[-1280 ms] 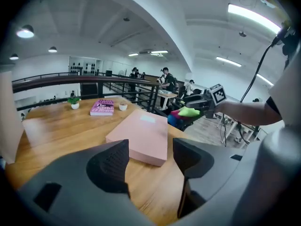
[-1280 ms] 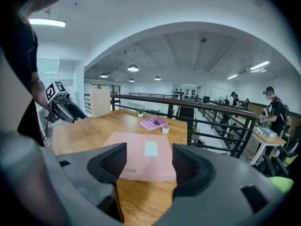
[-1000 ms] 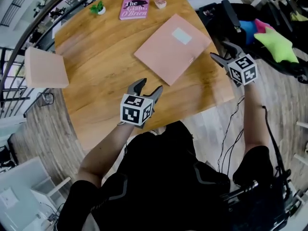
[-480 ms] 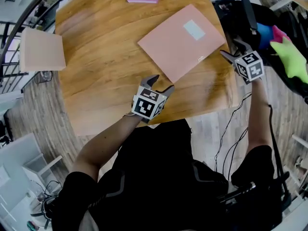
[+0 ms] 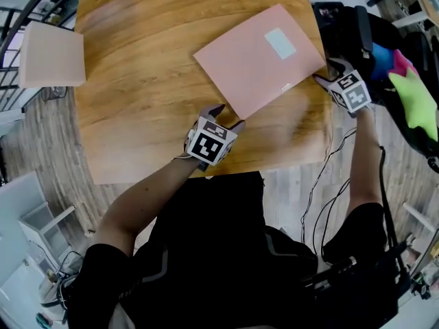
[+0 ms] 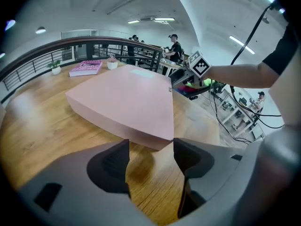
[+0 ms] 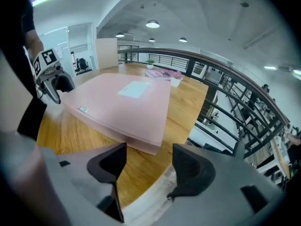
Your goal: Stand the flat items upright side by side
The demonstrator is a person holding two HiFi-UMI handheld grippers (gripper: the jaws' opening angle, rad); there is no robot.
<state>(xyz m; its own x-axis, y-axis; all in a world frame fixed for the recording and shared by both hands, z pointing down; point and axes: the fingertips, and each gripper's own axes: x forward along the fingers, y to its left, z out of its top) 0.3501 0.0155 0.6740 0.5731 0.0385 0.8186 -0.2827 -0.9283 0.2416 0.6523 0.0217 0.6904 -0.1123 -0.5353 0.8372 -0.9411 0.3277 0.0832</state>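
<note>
Wooden surface (image 5: pixel 137 81) bears a folder (image 5: pixel 257 57) flat by its right edge. At its corners the left claw (image 5: pixel 228 115) and right claw (image 5: pixel 328 71) gape empty, the right's jaws just narrowed. Pinching an edge likely comes next.

Site: open-plan office on a mezzanine | evidence: black railing (image 7: pixel 235 98), ceiling lamps (image 7: pixel 152 24), people at desks (image 6: pixel 175 41), floor cables (image 5: pixel 322 211) were seen.

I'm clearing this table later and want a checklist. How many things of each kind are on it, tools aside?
Slabs: 2 (pink slab, pale slab)
Book: 1
Plant: 1
Cup: 1
Total: 5
</note>
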